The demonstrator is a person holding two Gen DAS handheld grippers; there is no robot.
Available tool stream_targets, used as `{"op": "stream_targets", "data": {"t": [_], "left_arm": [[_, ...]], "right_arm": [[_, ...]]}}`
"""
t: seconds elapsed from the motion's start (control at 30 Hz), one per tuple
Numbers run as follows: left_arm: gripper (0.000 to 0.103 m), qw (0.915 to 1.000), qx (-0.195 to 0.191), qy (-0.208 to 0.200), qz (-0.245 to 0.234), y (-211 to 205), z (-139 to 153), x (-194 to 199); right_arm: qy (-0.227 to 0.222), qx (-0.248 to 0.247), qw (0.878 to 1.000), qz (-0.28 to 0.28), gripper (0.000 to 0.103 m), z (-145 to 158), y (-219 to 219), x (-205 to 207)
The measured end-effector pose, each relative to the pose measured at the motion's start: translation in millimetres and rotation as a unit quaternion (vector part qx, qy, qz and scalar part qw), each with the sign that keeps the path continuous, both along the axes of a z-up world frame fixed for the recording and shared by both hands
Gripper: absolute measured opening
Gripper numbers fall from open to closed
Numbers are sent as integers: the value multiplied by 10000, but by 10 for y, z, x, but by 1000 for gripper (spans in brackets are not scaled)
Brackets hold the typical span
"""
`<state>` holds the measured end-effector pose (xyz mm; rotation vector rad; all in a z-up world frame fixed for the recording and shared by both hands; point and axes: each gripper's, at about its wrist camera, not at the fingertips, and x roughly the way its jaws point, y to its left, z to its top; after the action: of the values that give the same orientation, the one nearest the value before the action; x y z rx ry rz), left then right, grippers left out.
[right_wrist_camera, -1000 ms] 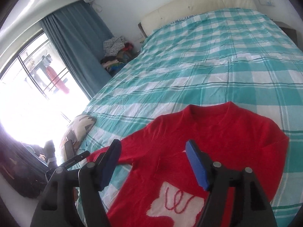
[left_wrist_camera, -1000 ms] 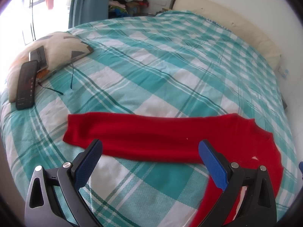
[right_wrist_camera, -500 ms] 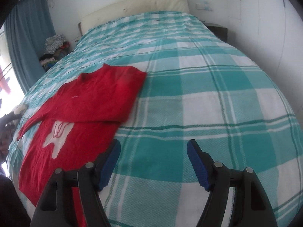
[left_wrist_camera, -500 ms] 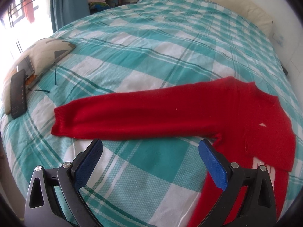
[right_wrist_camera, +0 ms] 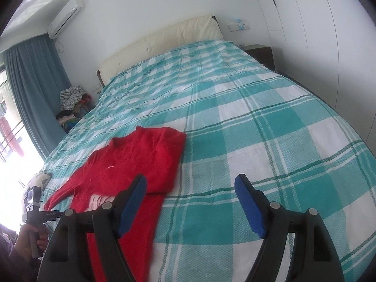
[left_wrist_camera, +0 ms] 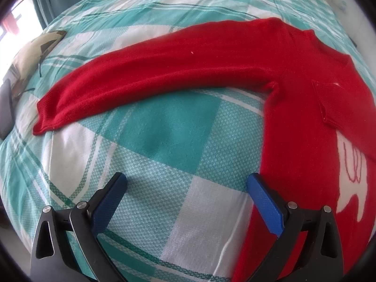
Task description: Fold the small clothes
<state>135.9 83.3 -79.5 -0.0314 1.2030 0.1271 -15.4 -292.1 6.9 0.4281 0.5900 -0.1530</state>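
A small red sweater [left_wrist_camera: 303,122] with a white motif lies flat on the teal checked bed [left_wrist_camera: 164,141]. One sleeve [left_wrist_camera: 152,77] stretches out to the left; the other sleeve is folded in over the chest [right_wrist_camera: 150,157]. My left gripper [left_wrist_camera: 185,185] hangs open close above the bedspread, below the stretched sleeve, its right finger [left_wrist_camera: 263,199] at the sweater's side edge. My right gripper [right_wrist_camera: 190,185] is open and still opening, nothing between its fingers, off to the right of the sweater above bare bedspread.
A patterned cushion [left_wrist_camera: 37,49] and a dark flat device [left_wrist_camera: 5,108] lie at the bed's left edge. A hand on the other gripper's handle [right_wrist_camera: 33,230] shows low left in the right wrist view. Headboard [right_wrist_camera: 164,37], curtain [right_wrist_camera: 30,89], clothes pile [right_wrist_camera: 70,98], nightstand [right_wrist_camera: 260,51].
The left gripper has dropped closer to the bed and tipped down, so the sleeve looms larger. The right gripper swung away from over the sweater to its right side and lifted its view.
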Motion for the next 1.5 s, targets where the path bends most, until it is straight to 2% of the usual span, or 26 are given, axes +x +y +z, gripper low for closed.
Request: {"op": "stream_targets", "data": {"t": [0.3,0.6,0.93,1.5], "left_arm": [[103,10000,24,-5,39,-56,-90,-33],[103,9996,-265,78,112,84,-115,-41],[103,9994,-249,225,-27,127,-138,102],[103,9993,-226,259,-179,71,-132,81]], "right_arm": [[-23,221,9996,-150,77,-30,-81,-45],[30,185,9998,-80,77,-45,-41,-24],[84,176,9998,-45,77,-66,-20,-12],[100,196,9997,-59,77,-64,-27,-10]]}}
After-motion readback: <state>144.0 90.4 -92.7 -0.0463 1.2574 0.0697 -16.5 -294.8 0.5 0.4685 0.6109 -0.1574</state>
